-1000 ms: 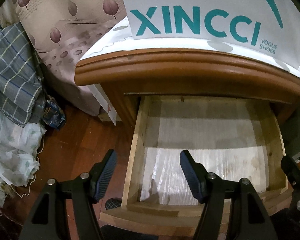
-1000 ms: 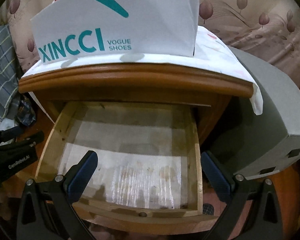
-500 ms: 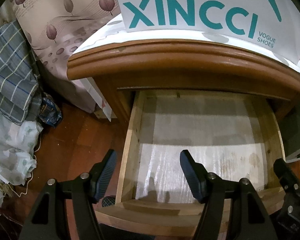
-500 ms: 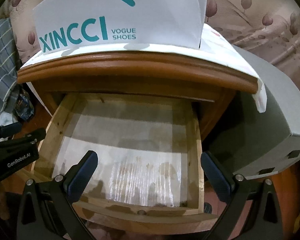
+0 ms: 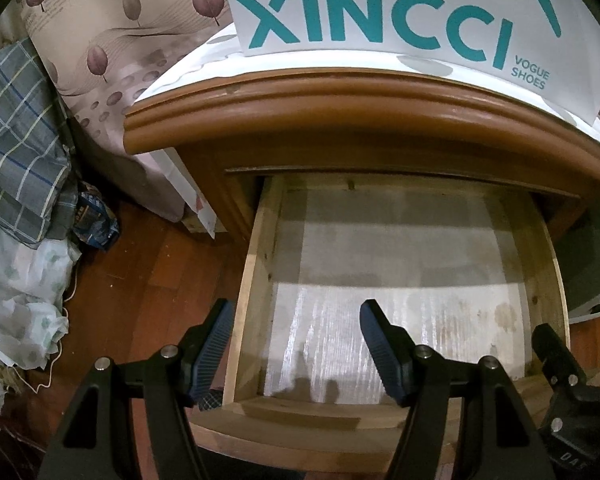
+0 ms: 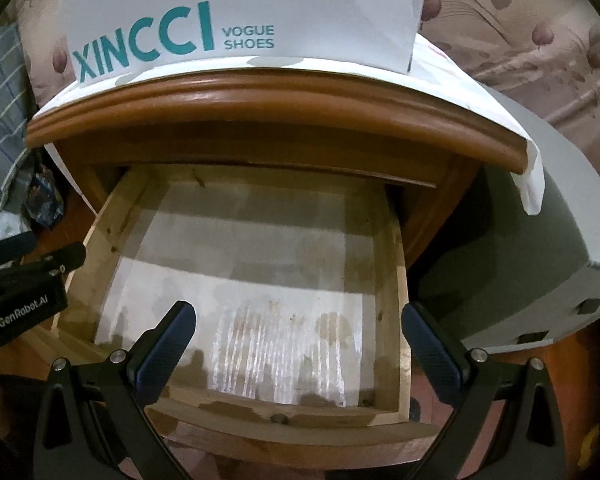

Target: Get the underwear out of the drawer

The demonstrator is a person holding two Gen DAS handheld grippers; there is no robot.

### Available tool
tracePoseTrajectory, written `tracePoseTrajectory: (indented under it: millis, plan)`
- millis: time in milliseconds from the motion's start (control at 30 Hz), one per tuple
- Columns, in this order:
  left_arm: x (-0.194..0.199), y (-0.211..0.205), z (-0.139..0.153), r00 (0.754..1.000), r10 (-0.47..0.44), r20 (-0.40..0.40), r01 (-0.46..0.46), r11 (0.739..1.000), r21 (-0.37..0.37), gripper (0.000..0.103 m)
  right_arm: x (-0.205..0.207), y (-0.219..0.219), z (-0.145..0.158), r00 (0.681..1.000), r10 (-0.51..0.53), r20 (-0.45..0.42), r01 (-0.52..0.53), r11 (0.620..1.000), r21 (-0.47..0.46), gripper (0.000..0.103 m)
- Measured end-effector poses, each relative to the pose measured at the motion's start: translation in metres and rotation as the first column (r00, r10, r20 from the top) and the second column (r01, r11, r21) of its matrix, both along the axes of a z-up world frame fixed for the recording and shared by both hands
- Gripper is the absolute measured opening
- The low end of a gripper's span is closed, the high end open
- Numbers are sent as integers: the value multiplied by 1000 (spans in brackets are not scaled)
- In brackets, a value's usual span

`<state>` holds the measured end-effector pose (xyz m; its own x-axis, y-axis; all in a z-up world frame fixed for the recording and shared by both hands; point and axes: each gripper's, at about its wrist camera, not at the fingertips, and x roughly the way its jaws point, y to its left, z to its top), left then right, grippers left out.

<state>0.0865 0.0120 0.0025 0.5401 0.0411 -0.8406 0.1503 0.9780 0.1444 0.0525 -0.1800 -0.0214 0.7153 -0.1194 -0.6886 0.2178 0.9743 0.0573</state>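
Both the left tool [image 5: 296, 344] and the right tool [image 6: 298, 340] hang spread wide, grasping nothing, above the pulled-out drawer [image 6: 392, 280]. Only its stained white liner [image 6: 260, 280] shows inside.

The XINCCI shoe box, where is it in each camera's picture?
Left wrist: the XINCCI shoe box is at top, right of center, on the nightstand.
Right wrist: the box is at top, left of center.
Shared landmark: the open drawer right below it.

Pale wooden drawer [image 5: 404, 264], pulled open under the nightstand top, stained whitish liner on its floor.
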Motion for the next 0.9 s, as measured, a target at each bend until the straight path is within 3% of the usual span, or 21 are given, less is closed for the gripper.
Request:
tracePoseTrajectory:
  millis: [900]
  plan:
    - [1,-1,-6,1000,7,-17,-7,1000,-22,67,2,-1,-7,1000,-6,-23,7,1000,29,101]
